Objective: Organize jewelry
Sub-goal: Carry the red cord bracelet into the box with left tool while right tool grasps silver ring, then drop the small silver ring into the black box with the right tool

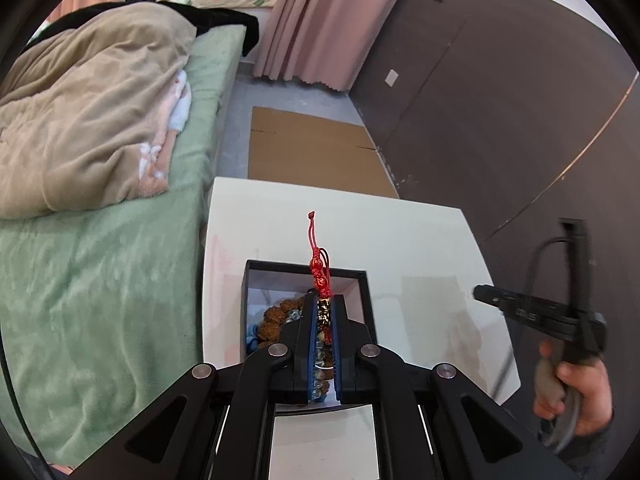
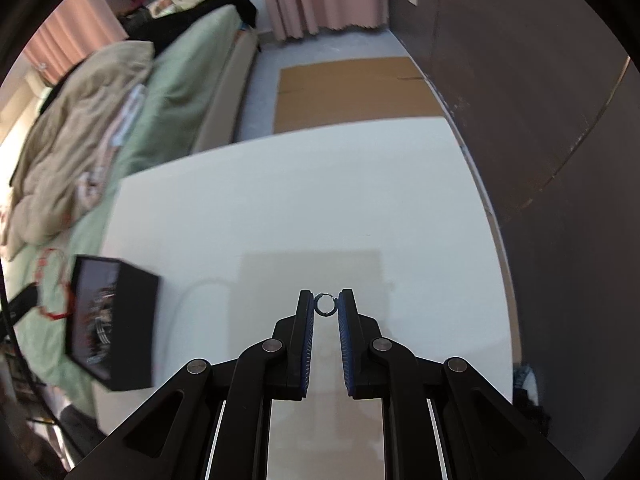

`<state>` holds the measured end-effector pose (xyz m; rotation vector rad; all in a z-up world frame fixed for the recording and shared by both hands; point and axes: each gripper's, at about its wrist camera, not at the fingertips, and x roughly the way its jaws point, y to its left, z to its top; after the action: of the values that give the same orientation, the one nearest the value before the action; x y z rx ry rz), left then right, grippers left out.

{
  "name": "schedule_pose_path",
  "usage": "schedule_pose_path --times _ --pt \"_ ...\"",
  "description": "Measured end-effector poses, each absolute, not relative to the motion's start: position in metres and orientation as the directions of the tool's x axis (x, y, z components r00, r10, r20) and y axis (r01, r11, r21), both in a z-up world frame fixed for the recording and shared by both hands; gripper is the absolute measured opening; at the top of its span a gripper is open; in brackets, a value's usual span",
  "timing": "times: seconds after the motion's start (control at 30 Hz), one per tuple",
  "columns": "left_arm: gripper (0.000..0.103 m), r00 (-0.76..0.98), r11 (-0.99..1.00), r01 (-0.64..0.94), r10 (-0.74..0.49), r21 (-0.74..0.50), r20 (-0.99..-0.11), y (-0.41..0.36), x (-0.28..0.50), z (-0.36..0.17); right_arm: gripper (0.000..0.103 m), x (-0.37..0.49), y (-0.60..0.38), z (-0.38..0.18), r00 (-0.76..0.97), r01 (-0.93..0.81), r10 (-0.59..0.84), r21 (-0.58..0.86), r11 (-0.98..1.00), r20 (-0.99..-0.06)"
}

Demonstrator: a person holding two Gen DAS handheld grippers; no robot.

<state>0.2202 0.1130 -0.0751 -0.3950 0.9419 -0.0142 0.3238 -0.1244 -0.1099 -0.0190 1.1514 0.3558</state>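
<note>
My left gripper (image 1: 324,300) is shut on a red cord bracelet (image 1: 319,272) with gold and red beads, its knotted tail sticking up past the fingertips. It hangs over an open black jewelry box (image 1: 370,300) on the white table (image 1: 420,248); brown beads (image 1: 276,314) and other pieces lie inside. In the right wrist view my right gripper (image 2: 325,303) is shut on a small silver ring (image 2: 325,304), held above the table (image 2: 320,200). The black box (image 2: 132,320) sits at the left there, with the red bracelet (image 2: 52,312) beside it. A hand holds the right gripper's body (image 1: 552,316) at the table's right.
A bed with a green sheet (image 1: 100,280) and a beige blanket (image 1: 88,112) runs along the table's left. Flat cardboard (image 1: 316,148) lies on the floor beyond the table. A dark wall (image 1: 500,100) stands at the right, pink curtains (image 1: 320,20) at the back.
</note>
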Motion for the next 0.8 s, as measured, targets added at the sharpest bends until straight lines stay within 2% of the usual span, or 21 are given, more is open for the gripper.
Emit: schedule_pose_path --times 0.23,0.27,0.3,0.33,0.37,0.4,0.8 --pt "0.009 0.554 0.901 -0.207 -0.212 -0.38 -0.805 0.125 0.223 -0.092 0.014 0.294 -0.099 -0.079 0.361 -0.369 0.383 0.246 0.896 -0.85" --pt "0.017 0.555 0.902 -0.206 -0.212 -0.38 -0.805 0.127 0.222 -0.092 0.014 0.291 -0.095 -0.076 0.361 -0.381 0.395 0.253 0.889 -0.845" --pt "0.033 0.561 0.902 -0.206 -0.208 -0.379 -0.801 0.128 0.219 -0.09 0.014 0.287 -0.088 -0.071 0.361 -0.397 0.411 0.261 0.88 -0.837" --pt "0.042 0.569 0.902 -0.207 -0.203 -0.378 -0.797 0.13 0.216 -0.088 0.014 0.284 -0.084 -0.068 0.362 -0.408 0.422 0.266 0.873 -0.831" --pt "0.057 0.584 0.902 -0.211 -0.194 -0.377 -0.788 0.132 0.211 -0.085 0.014 0.282 -0.077 -0.065 0.358 -0.422 0.439 0.277 0.863 -0.824" --pt "0.063 0.602 0.901 -0.214 -0.182 -0.377 -0.778 0.135 0.206 -0.082 0.014 0.282 -0.073 -0.064 0.356 -0.429 0.448 0.282 0.858 -0.82" --pt "0.064 0.65 0.897 -0.246 -0.128 -0.367 -0.749 0.175 0.169 -0.059 0.014 0.268 -0.01 -0.054 0.3 -0.526 0.543 0.339 0.78 -0.784"
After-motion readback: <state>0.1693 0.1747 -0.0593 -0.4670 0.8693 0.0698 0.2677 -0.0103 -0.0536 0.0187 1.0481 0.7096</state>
